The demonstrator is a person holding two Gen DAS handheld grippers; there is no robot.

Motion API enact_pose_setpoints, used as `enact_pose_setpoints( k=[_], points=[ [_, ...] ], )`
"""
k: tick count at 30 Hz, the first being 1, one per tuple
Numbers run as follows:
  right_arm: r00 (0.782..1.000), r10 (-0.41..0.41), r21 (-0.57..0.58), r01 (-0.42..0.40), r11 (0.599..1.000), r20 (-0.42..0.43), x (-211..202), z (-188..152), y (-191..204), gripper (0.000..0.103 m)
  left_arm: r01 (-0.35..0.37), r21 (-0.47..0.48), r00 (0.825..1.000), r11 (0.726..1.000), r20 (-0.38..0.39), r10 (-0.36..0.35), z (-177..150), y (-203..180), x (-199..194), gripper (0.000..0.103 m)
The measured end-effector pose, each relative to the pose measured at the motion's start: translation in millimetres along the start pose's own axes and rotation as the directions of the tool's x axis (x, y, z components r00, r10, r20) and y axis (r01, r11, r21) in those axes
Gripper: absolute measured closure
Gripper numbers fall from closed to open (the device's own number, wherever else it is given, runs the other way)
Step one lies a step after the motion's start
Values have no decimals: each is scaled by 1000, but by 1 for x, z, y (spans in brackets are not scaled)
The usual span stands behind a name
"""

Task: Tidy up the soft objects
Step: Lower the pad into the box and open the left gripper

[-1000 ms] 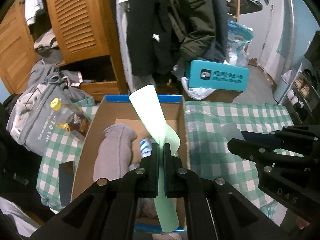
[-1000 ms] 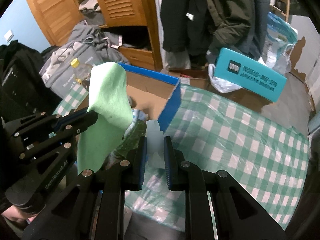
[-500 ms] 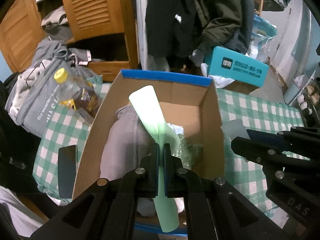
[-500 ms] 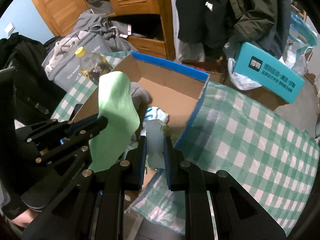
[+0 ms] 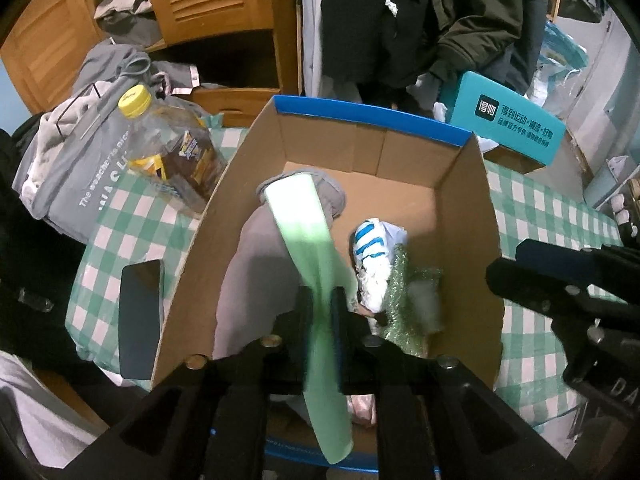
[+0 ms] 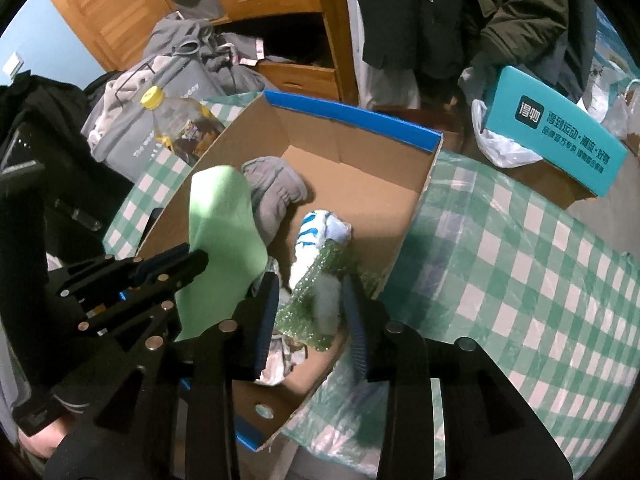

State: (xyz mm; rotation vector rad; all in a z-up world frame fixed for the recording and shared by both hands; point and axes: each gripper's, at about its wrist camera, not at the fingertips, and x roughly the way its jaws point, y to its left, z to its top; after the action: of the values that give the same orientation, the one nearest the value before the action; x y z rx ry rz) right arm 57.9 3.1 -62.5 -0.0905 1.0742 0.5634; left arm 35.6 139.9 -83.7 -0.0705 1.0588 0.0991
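Note:
An open cardboard box [image 5: 460, 200] with a blue rim stands on the checked tablecloth. Inside lie a grey garment [image 5: 256, 280], a blue-striped white cloth [image 5: 372, 248] and a green glittery wrap [image 6: 316, 280]. My left gripper [image 5: 323, 296] hangs over the box; its jaws are opening and a pale green cloth [image 5: 304, 224] still runs between them, its far end resting on the grey garment. My right gripper [image 6: 312, 284] is beside it over the box's near right corner. Its jaws are opening wide, and a blurred white soft piece [image 6: 328, 300] sits loose between them on the green wrap.
A yellow-capped bottle [image 5: 172, 148] lies left of the box, with a black phone [image 5: 140, 312] nearer me. A teal box [image 5: 516, 120] sits beyond the table's far right. Clothes are heaped by the wooden wardrobe [image 5: 216, 0], and dark coats hang behind.
Both grippers came down and forward over the box. Both were shut, on the green cloth and on the white piece; now their jaws stand apart and the white piece has dropped onto the green wrap.

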Motion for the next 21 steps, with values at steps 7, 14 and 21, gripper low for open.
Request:
enact_pose_setpoints(
  k=[7, 14, 21],
  points=[
    [999, -14, 14, 13, 1000, 31, -14, 0, -6, 59, -6, 11, 999, 1000, 42, 5, 2, -1, -17, 43],
    [995, -53, 43, 49, 998, 79, -43, -6, -15, 47, -3, 34, 997, 999, 71, 1, 1, -7, -38, 31],
    [984, -111, 61, 103, 993, 139, -80, -15, -19, 36, 5, 53, 993, 999, 121, -12, 1, -12, -64, 20]
  ],
)
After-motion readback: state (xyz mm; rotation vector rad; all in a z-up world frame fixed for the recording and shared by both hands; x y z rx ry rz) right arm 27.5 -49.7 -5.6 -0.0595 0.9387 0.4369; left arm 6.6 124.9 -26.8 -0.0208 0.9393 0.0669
